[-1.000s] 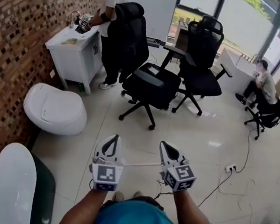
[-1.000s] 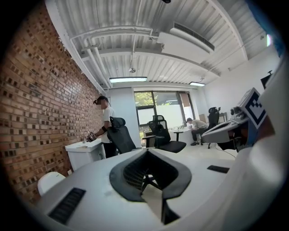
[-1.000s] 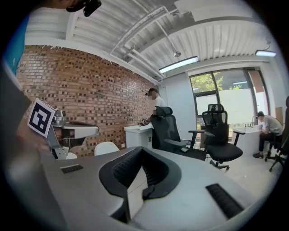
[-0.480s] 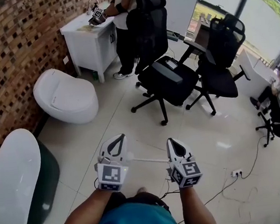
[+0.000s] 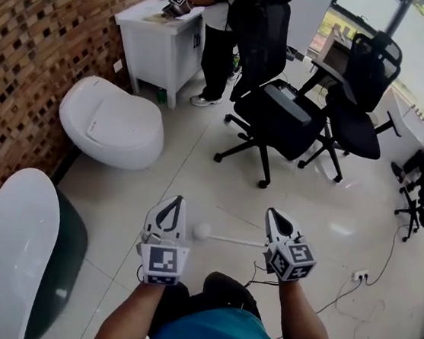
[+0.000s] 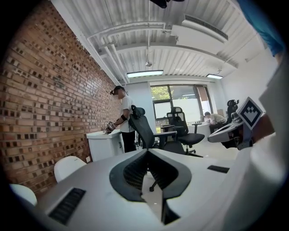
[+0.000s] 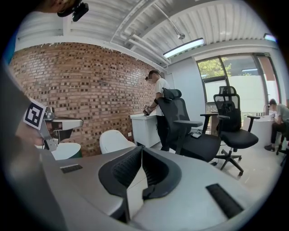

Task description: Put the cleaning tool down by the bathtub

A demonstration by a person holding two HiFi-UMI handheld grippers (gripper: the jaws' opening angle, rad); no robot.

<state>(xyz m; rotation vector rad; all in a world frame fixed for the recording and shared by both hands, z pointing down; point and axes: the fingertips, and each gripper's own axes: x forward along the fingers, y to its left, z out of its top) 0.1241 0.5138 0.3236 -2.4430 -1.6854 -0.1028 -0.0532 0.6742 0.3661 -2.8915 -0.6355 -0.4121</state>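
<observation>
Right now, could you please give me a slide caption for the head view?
Right gripper carries a ball-tipped cleaning tool beside the left gripper, bathtub at left.

A glossy floor (image 5: 198, 182) of pale tiles is seen running along a brick wall. Against that wall, a bathtub (image 5: 15, 250), white inside and dark green outside, is set at the left. A white toilet (image 5: 110, 120) is placed further along, well apart from it, and a white cabinet (image 5: 163, 52) beyond that, with a small green bottle (image 5: 161, 96) at its foot. A standing person's shoes (image 5: 207, 99) are planted beside the cabinet. Two black office chairs (image 5: 279, 118) (image 5: 359, 120) are parked mid-floor on wheeled bases. A power strip (image 5: 358, 276) and trailing cables (image 5: 331, 296) are laid at the lower right.
</observation>
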